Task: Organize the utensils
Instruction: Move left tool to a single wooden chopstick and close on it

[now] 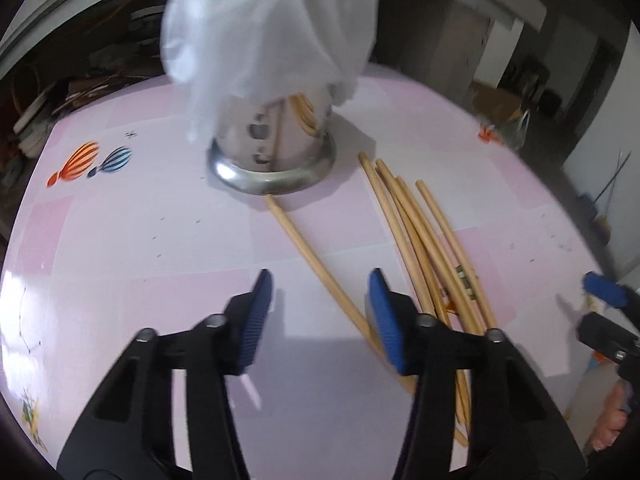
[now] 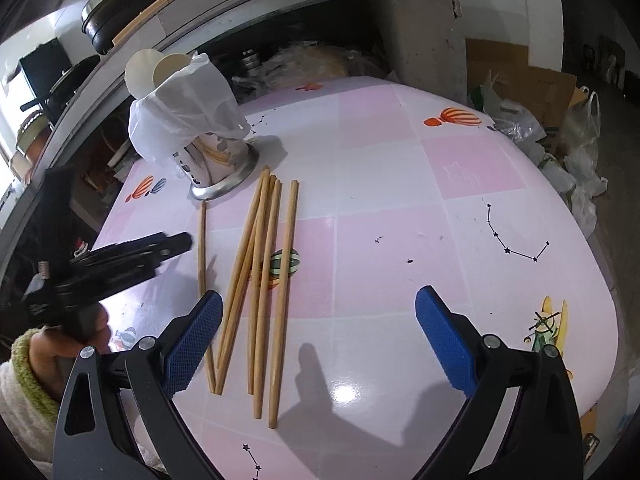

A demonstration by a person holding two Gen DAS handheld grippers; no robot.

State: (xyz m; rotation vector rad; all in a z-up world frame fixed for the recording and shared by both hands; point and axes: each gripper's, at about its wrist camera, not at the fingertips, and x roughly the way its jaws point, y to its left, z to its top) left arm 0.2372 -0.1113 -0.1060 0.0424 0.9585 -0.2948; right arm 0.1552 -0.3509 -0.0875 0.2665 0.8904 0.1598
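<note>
Several wooden chopsticks point(image 2: 264, 280) lie loose on the pink table, also in the left wrist view point(image 1: 424, 240). One single chopstick point(image 1: 316, 264) lies apart, its tip touching the holder's base. A perforated steel utensil holder point(image 1: 276, 140) stands upright behind them, its top draped in a white plastic bag point(image 1: 264, 28); it also shows in the right wrist view point(image 2: 216, 164). My left gripper point(image 1: 320, 316) is open and empty, just above the single chopstick. My right gripper point(image 2: 320, 340) is wide open and empty, over the near ends of the chopsticks.
The pink tiled table point(image 2: 400, 184) has balloon prints. A concrete counter with pots point(image 2: 120, 8) stands behind it. Plastic bags and cardboard point(image 2: 560, 120) lie on the floor at the right. The right gripper shows at the right edge of the left wrist view point(image 1: 604, 312).
</note>
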